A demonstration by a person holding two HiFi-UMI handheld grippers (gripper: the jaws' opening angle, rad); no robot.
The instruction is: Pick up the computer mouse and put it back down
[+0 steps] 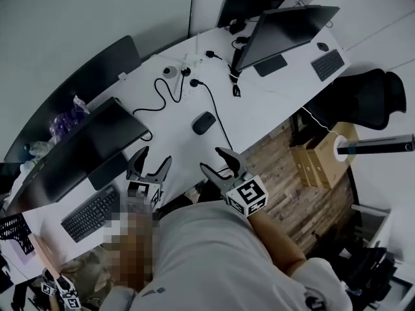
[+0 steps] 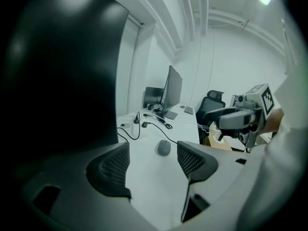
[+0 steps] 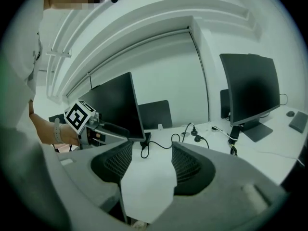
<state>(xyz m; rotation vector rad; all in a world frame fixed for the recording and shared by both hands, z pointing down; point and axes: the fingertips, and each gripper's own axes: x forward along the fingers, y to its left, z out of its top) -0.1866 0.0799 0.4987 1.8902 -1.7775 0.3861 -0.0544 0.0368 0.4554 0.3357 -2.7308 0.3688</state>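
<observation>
Head view: the mouse (image 1: 203, 122) lies flat on the white desk (image 1: 259, 102), ahead of both grippers and apart from them. A black cable (image 1: 218, 123) runs just beside it on its right; whether that cable belongs to the mouse cannot be told. A monitor (image 1: 84, 148) and a keyboard (image 1: 91, 212) stand further to the left.

The left gripper (image 1: 154, 157) and the right gripper (image 1: 215, 161) hover near the desk's front edge, each with its jaws spread and nothing between them.

Left gripper view: the mouse (image 2: 163, 147) shows in the gap of the left gripper (image 2: 153, 162), though it is some way beyond the tips. Right gripper view: the right gripper (image 3: 149, 162) faces bare desk and the monitor, and the mouse is not seen.

The step in hand is judged to be the approach, and the left gripper is the better aligned. It should advance and descend with the jaws kept wide until they straddle the mouse across its narrow width, clear of the cable. The shell looks smooth and rounded, so the pads should seat low on its sides and close gently. A short, level lift should suffice before setting it down.
</observation>
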